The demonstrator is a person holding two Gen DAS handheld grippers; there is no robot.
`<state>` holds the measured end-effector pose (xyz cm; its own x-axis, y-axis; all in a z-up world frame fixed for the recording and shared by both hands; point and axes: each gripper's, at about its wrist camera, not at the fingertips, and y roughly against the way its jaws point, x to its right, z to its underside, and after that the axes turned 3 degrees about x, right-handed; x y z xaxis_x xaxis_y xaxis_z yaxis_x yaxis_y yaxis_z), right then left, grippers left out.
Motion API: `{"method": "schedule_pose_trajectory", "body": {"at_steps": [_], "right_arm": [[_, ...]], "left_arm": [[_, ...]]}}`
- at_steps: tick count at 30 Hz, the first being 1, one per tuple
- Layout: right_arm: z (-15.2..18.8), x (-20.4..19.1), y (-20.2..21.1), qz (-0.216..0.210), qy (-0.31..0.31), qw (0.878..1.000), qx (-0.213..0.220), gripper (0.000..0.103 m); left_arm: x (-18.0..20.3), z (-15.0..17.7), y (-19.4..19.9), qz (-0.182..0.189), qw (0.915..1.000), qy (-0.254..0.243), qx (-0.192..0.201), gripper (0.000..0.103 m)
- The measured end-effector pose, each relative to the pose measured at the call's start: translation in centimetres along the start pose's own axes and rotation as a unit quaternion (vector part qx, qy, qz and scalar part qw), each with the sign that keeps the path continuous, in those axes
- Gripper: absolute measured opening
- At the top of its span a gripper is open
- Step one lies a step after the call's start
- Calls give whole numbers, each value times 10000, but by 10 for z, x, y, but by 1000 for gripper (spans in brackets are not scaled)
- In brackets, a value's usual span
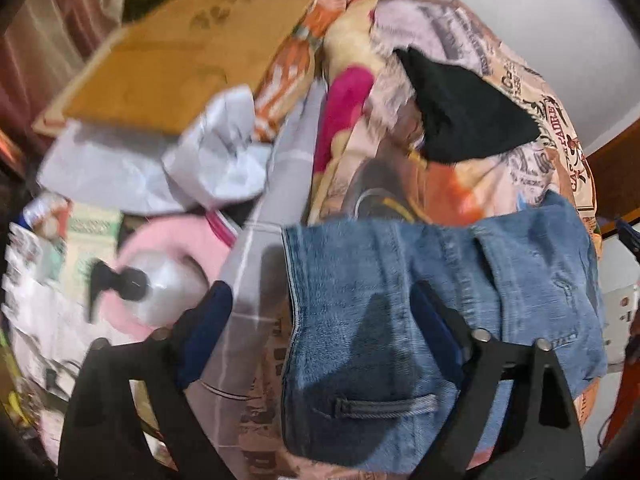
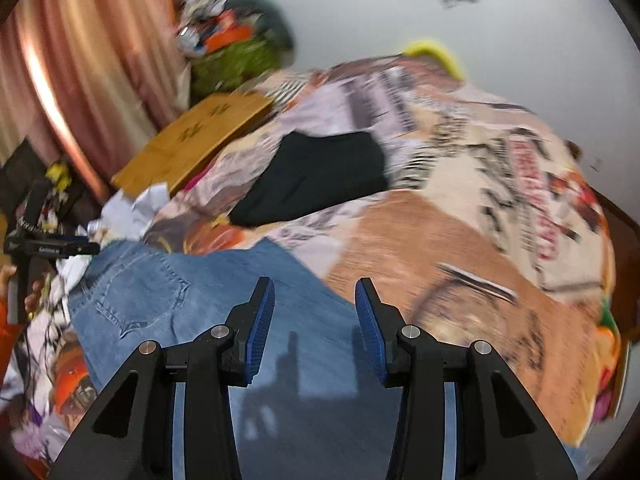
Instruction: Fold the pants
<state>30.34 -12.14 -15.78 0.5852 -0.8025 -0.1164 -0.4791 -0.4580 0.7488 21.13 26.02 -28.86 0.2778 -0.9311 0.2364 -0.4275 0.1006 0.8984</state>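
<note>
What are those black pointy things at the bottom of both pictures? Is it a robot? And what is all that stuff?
No robot here. A person holds a grabbing tool in each hand, and each tool has a small camera looking along its two fingers. One picture comes from the left gripper, the other from the right gripper. Both are open and hold nothing. Under them lie blue jeans, folded on a bed with a colourful printed blanket. A black cloth and a wooden board lie further back. Beside the bed is clutter, including a clear pump bottle. The pictures are blurry.
</note>
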Motion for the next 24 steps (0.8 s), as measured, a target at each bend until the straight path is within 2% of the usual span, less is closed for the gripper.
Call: {"method": "schedule_pose_trajectory", "body": {"at_steps": [2, 4, 8, 10, 12, 13, 14, 15, 17, 22, 24], "right_arm": [[-7, -9, -28, -31, 151, 9997, -214, 45], [-13, -13, -49, -114, 191, 9990, -378, 45], [-23, -13, -90, -358, -7, 9971, -667, 45], [-26, -14, -106, -435, -99, 9958, -799, 45], [-26, -13, -117, -655, -260, 9925, -1002, 44], [-24, -13, -119, -797, -352, 9907, -1042, 36], [-22, -13, -120, -937, -403, 9893, -1039, 32], [-21, -14, -119, -953, -376, 9895, -1017, 30], [-19, -17, -115, -898, -239, 9915, -908, 20], [-16, -24, -113, -629, 61, 9951, -762, 13], [-17, -28, -115, -478, 158, 9959, -754, 12]], "left_arm": [[-2, 4, -13, 172, 9997, 82, -170, 65], [-1, 6, -22, 400, 9986, 161, -313, 44], [7, 12, -23, 520, 9983, 138, -237, 27], [11, 15, -17, 441, 9989, 114, -127, 15], [12, 17, -13, 326, 9994, 122, -45, 9], [12, 18, -9, 270, 9995, 134, 25, 5], [12, 18, -7, 190, 9997, 122, 85, 4], [11, 18, -3, 67, 9998, 73, 161, 3], [11, 19, 2, -331, 9989, -153, 284, 3], [13, 24, 0, -964, 9920, -774, 258, 7], [11, 26, -3, -1033, 9910, -813, 261, 7]]}}
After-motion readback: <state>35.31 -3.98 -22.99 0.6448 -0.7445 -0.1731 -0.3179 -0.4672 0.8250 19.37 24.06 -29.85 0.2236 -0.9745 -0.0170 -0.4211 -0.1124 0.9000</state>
